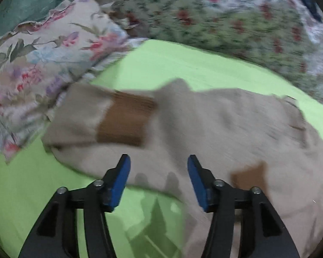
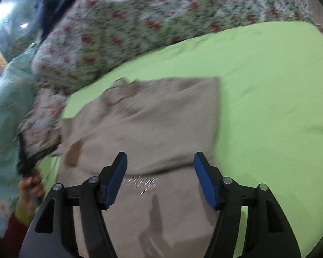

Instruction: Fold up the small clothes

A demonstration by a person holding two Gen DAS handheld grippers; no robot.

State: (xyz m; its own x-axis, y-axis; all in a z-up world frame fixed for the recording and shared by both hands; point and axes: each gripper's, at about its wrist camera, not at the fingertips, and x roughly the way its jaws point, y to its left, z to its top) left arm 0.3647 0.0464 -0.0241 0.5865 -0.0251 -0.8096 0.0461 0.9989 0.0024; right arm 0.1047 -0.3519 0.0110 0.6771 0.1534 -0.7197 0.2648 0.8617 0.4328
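Both tongs hang released over a beige garment on the bed.

The beige garment (image 1: 215, 129) with brown patches lies on the green sheet (image 1: 183, 64), beside a floral pillow (image 1: 43, 60). The left gripper (image 1: 159, 167) and right gripper (image 2: 160, 165) gape wide, grasping nothing.

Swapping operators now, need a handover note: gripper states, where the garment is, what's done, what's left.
Left gripper: open, empty, above the near edge of the beige garment.
Right gripper: open, empty, over the same garment, toward its right edge.
Garment: lies on the green sheet; one sleeve with a brown cuff is already laid across the body. A brown patch shows at the left side in the right wrist view. Floral pillow borders the garment's far-left corner.
Done: one sleeve folded in.
Left: probably the remaining folds; both views are motion-blurred, so check the edges before gripping.
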